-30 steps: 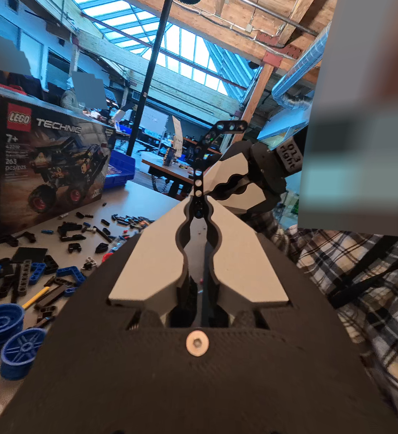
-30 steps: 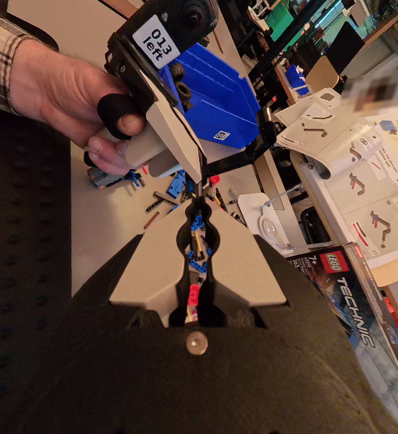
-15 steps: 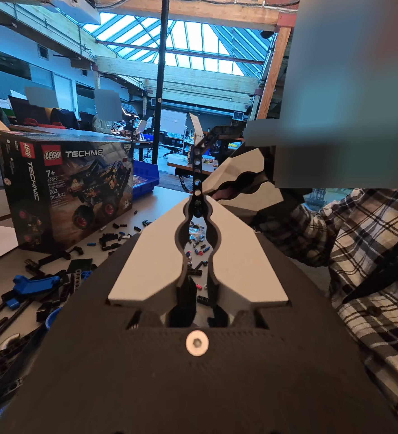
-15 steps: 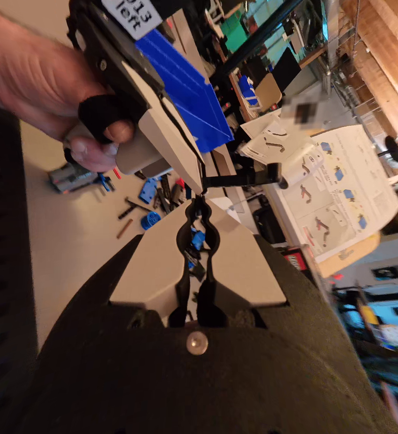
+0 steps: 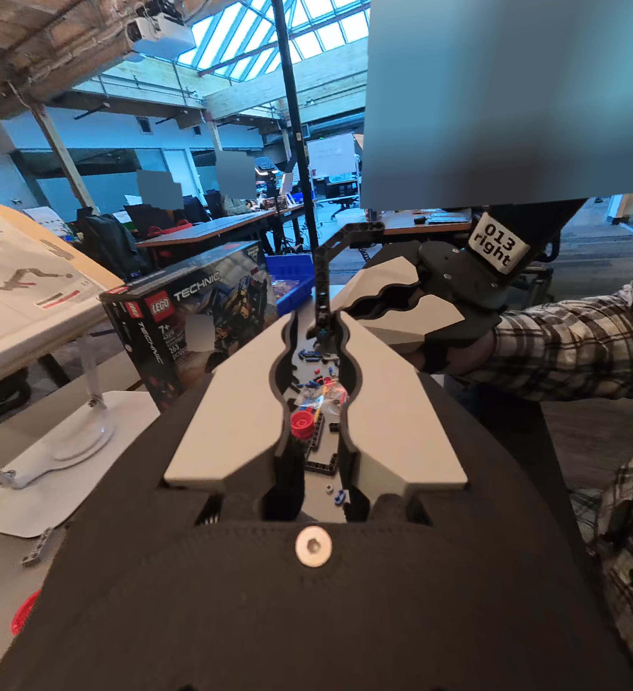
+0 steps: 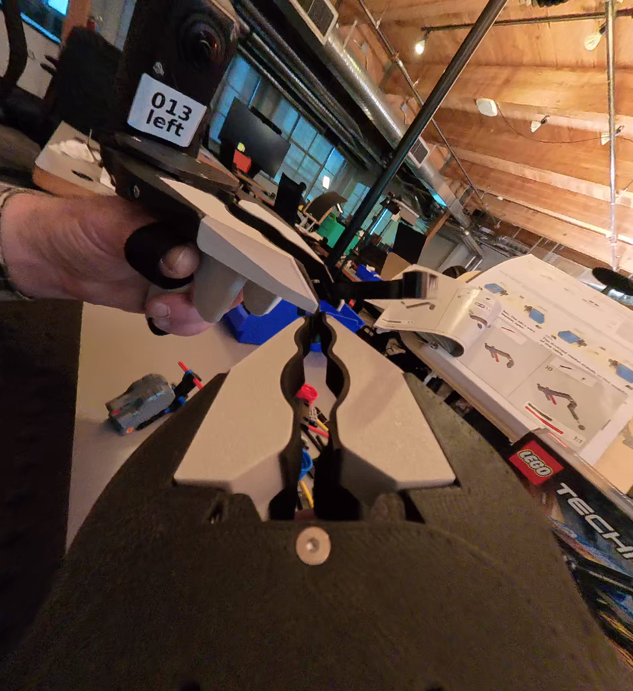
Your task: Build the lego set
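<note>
Between the fingertips of the left gripper [image 5: 320, 327], a black angled beam [image 5: 324, 284] stands upright above the bench [image 5: 120, 374], its lower end clamped by fingers drawn nearly together. The right gripper [image 5: 348, 312] meets it from the side at the same spot, tips closed in on what looks like a small blue pin at the beam's base; from the right wrist view the pin is too small to tell apart, and whether those tips are truly pinching it cannot be told.

Two narrow grips share one small joint, so a slight twist of either hand [image 6: 83, 258] could likely lever the beam out of the left gripper, or pop the pin loose to drop among the scattered loose parts [image 5: 318, 396] below, where it would be hard to find again.

Beyond the grippers, the set's box [image 5: 180, 329] stands on the bench carrying the maker's logo and printed lettering. An open instruction booklet [image 6: 531, 336] shows step drawings. Each gripper wears a white sticker with printed characters.
</note>
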Demonstrator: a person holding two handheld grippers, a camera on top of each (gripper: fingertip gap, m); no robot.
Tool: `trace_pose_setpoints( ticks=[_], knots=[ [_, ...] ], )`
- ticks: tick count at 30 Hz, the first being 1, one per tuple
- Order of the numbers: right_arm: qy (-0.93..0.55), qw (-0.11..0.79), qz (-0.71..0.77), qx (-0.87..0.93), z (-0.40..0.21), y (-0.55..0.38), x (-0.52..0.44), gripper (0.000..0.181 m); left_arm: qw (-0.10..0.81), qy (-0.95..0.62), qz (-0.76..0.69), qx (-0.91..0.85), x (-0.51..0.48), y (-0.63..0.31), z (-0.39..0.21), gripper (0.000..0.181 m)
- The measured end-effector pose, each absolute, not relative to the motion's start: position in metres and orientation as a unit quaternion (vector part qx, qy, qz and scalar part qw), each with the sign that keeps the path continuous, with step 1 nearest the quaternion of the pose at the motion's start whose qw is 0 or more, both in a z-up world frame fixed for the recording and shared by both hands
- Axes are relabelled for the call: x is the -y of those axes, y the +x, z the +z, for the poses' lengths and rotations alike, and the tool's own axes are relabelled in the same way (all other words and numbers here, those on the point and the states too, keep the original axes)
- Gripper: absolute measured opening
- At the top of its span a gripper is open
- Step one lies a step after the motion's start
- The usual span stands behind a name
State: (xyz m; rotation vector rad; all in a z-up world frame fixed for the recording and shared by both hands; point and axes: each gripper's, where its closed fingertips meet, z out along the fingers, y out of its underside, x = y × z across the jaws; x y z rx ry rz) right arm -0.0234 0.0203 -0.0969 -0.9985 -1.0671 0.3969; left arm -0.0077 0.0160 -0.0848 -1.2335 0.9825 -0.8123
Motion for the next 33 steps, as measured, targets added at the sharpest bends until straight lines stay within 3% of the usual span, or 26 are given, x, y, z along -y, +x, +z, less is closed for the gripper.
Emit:
trace_pose_setpoints(
  ticks=[3,7,13,15,17,24,33],
  knots=[
    [-0.448,0.735,0.174,0.478,-0.092,-0.021,-0.020,0.002,0.646,-0.535,-0.342,-0.424,-0.017,-0.014,-0.077,0.022],
    [-0.448,0.734,0.174,0.479,-0.093,-0.021,-0.019,0.002,0.637,-0.534,-0.322,-0.453,-0.010,-0.009,-0.083,0.006],
    [-0.453,0.731,0.182,0.478,-0.093,-0.021,-0.019,0.002,0.604,-0.555,-0.355,-0.448,-0.010,-0.006,-0.084,0.005],
    [-0.454,0.730,0.206,0.468,-0.091,-0.020,-0.017,0.002,0.620,-0.554,-0.342,-0.437,-0.015,-0.009,-0.082,0.020],
    [-0.455,0.730,0.201,0.469,-0.091,-0.020,-0.018,0.002,0.634,-0.546,-0.342,-0.428,-0.016,-0.014,-0.075,0.023],
    [-0.454,0.732,0.185,0.474,-0.093,-0.020,-0.020,0.002,0.627,-0.544,-0.300,-0.470,-0.010,-0.013,-0.076,0.005],
    [-0.450,0.731,0.176,0.481,-0.096,-0.023,-0.016,0.002,0.598,-0.562,-0.306,-0.482,-0.010,-0.008,-0.086,0.009]
  ],
)
